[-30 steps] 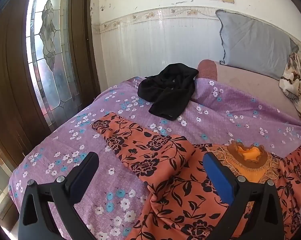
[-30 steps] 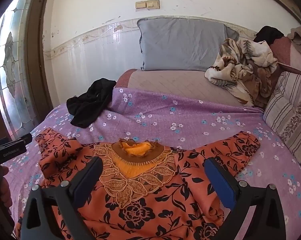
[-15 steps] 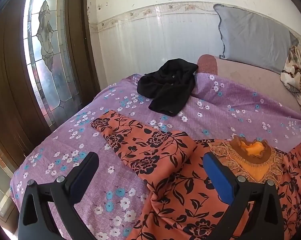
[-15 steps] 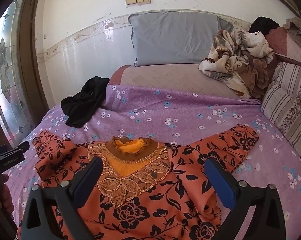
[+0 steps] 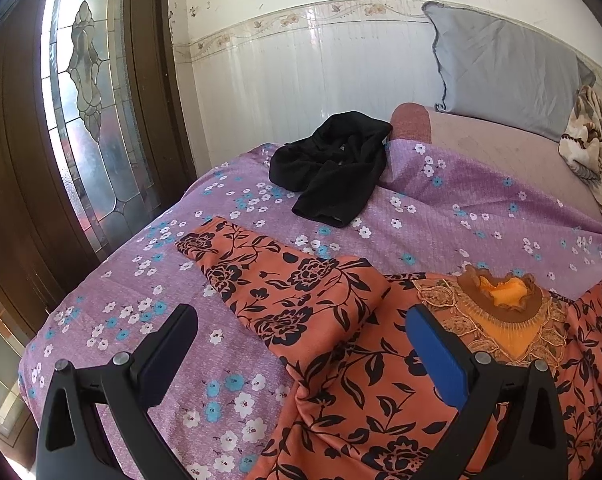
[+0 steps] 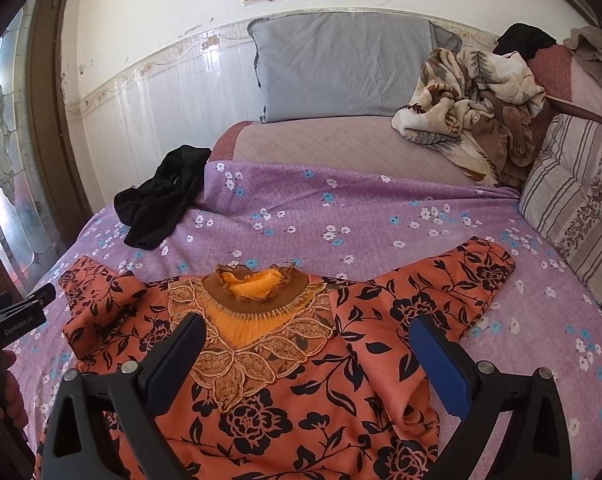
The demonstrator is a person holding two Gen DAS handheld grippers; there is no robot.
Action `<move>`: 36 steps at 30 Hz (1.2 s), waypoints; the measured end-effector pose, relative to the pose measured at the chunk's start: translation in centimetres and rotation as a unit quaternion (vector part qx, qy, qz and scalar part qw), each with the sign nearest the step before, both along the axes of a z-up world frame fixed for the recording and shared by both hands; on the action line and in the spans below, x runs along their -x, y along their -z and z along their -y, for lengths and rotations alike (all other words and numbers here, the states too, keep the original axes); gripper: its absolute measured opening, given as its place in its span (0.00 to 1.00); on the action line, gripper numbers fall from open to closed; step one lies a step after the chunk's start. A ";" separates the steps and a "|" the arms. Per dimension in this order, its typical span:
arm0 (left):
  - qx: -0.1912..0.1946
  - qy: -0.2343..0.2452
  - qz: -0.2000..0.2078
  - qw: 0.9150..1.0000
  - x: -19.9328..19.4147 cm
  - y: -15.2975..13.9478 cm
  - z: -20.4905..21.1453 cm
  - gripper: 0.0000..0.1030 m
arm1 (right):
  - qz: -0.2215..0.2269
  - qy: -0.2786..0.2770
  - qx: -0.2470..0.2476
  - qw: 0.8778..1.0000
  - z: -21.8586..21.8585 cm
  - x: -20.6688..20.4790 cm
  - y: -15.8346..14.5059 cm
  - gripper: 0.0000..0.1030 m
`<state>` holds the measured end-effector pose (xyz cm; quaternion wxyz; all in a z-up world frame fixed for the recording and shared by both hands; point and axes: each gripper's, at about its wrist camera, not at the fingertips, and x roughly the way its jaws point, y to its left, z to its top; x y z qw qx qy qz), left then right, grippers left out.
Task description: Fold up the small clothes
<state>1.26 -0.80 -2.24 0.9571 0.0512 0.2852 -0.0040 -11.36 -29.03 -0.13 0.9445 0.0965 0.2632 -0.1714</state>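
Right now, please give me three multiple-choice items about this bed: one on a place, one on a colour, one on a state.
1. Where does the black garment lie?
A. on the grey pillow
B. on the purple sheet, beyond the orange top's sleeve
C. on the floor

2. What colour is the orange top's flower print?
A. black
B. white
C. green

3. How are the left tongs and right tongs?
A. both shut
B. both open, holding nothing
C. one gripping cloth

Answers: B, it rests on the sheet; A, black flowers; B, jaws stand wide apart.

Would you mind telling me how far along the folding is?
Done: the orange floral top lies spread flat, front up. In hand: nothing; left gripper and right gripper are open above it. Left: every fold, plus the crumpled black garment.
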 end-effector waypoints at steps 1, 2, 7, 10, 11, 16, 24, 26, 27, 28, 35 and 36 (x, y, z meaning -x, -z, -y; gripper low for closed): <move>-0.001 0.000 0.001 1.000 0.0 0.0 0.0 1.00 | 0.000 0.000 -0.001 1.000 0.0 0.0 0.0 1.00; -0.001 0.000 0.001 1.000 0.0 0.0 0.1 1.00 | 0.000 0.000 -0.001 1.000 0.1 0.0 0.1 1.00; -0.003 0.001 -0.001 1.000 -0.1 0.1 0.1 1.00 | -0.004 0.002 -0.007 1.000 0.3 -0.2 0.2 1.00; -0.007 0.002 -0.001 1.000 -0.1 0.1 0.3 1.00 | -0.006 0.004 -0.011 1.000 0.6 -0.3 0.3 1.00; -0.008 0.003 0.000 1.000 0.0 0.2 0.4 1.00 | -0.006 0.004 -0.013 1.000 0.7 -0.3 0.3 1.00; -0.010 0.006 0.000 1.000 -0.1 0.2 0.6 1.00 | -0.010 0.003 -0.016 1.000 0.7 -0.4 0.5 1.00; -0.012 0.011 -0.001 1.000 0.0 0.3 1.0 1.00 | -0.011 0.005 -0.014 1.000 0.7 -0.3 0.5 1.00; -0.013 0.013 -0.001 1.000 0.0 0.4 1.1 1.00 | -0.011 0.005 -0.014 1.000 0.7 -0.3 0.5 1.00; -0.013 0.013 -0.001 1.000 0.0 0.4 1.1 1.00 | -0.011 0.005 -0.014 1.000 0.7 -0.3 0.5 1.00; -0.014 0.014 -0.001 1.000 0.0 0.4 1.2 1.00 | -0.011 0.006 -0.014 1.000 0.8 -0.3 0.5 1.00; -0.015 0.018 -0.004 1.000 0.0 0.6 1.5 1.00 | -0.013 0.008 -0.017 1.000 1.1 -0.4 0.6 1.00; -0.016 0.019 -0.004 1.000 0.0 0.6 1.5 1.00 | -0.013 0.009 -0.017 1.000 1.2 -0.4 0.6 1.00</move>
